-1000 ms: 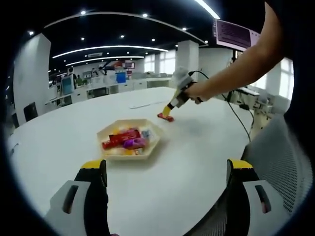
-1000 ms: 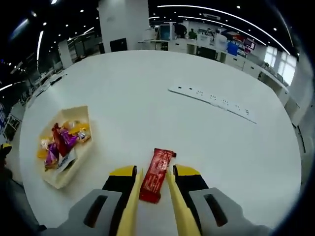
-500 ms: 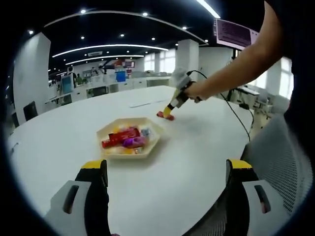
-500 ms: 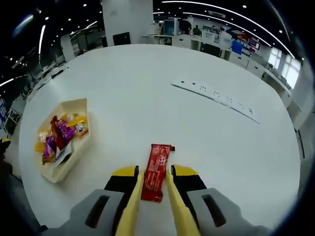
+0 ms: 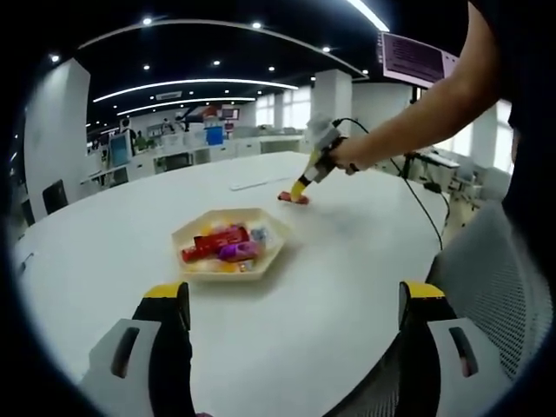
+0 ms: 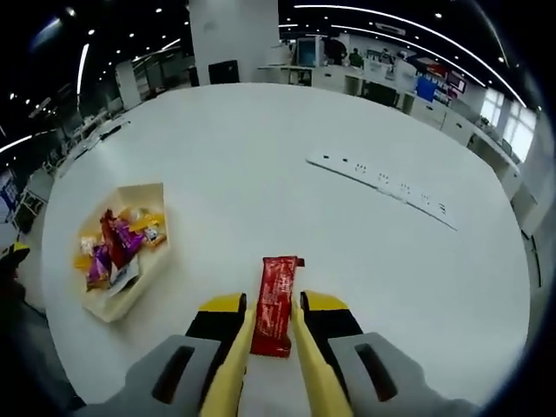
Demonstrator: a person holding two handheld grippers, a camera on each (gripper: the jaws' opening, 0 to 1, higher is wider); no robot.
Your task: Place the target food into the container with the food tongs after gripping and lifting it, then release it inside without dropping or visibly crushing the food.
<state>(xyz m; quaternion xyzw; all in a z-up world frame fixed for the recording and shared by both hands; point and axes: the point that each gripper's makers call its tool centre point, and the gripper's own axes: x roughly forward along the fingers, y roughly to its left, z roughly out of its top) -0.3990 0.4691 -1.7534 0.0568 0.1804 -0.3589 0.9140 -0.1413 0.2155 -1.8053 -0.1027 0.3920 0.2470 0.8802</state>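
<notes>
Over on the left of the right gripper view sits the tray point(image 6: 137, 291), a pale hexagonal dish on the white table point(image 6: 261, 156), already carrying a heap of wrapped snacks point(image 6: 111, 252). Moving across to centre: here is the red snack bar point(image 6: 276, 304), and the right gripper point(image 6: 269, 352) has its yellow tong tips pressed to either long edge, clamped on the near half. The bar's long axis runs straight ahead along the jaws, far end poking out beyond them. Whether it has left the tabletop, I cannot tell. The tray lies well apart, off to the left, so that is where the carry must swing. In the left gripper view, the left gripper point(image 5: 295, 304) hangs back with jaws spread wide, holding nothing. Further right, a power strip point(image 6: 382, 184) lies on the table.
</notes>
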